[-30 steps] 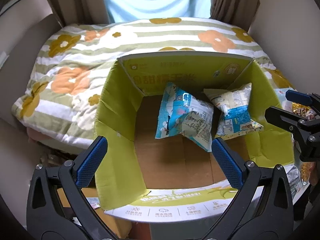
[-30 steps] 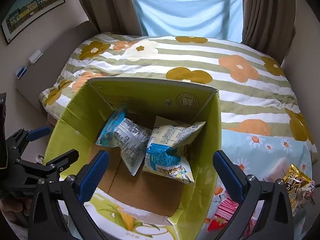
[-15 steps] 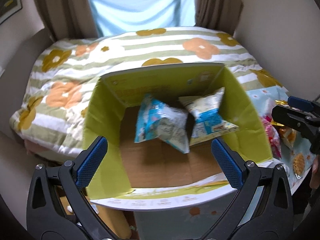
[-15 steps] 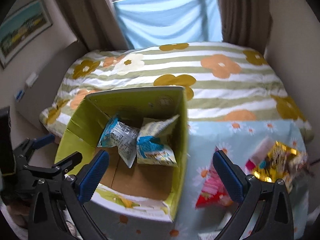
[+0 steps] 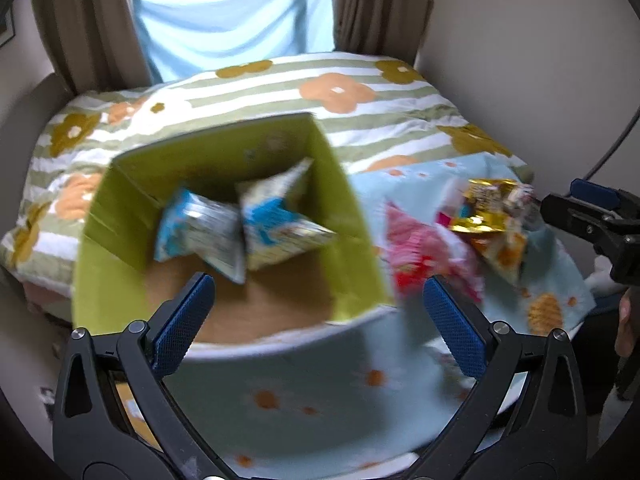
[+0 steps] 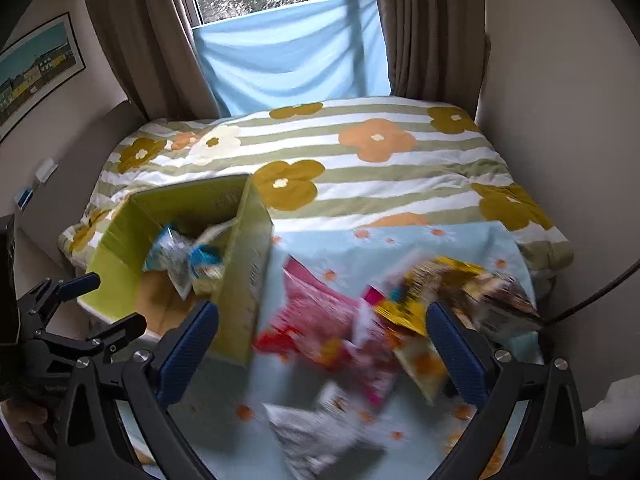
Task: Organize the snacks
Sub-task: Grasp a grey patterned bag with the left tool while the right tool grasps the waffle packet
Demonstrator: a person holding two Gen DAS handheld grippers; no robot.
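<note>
A green cardboard box (image 5: 352, 216) (image 6: 248, 256) stands open on a light blue flowered cloth (image 5: 304, 392) (image 6: 400, 248). Two blue-and-white snack bags (image 5: 208, 236) (image 5: 276, 220) lie inside it. Loose snacks lie on the cloth to its right: a pink bag (image 6: 316, 308) (image 5: 416, 240), a gold-yellow bag (image 6: 424, 292) (image 5: 492, 208) and a white bag (image 6: 316, 436). My left gripper (image 5: 320, 320) is open and empty over the box's front edge. My right gripper (image 6: 324, 344) is open and empty above the loose snacks. Both views are blurred.
A bed with a striped flowered quilt (image 6: 360, 160) lies behind the table. Curtains and a blue cloth (image 6: 296, 56) cover the window. A wall (image 6: 560, 120) and a dark cable (image 6: 600, 288) are on the right.
Both grippers have swung right, away from the box and toward the loose snacks. The box has slid left in both views. Both stay open and empty.
</note>
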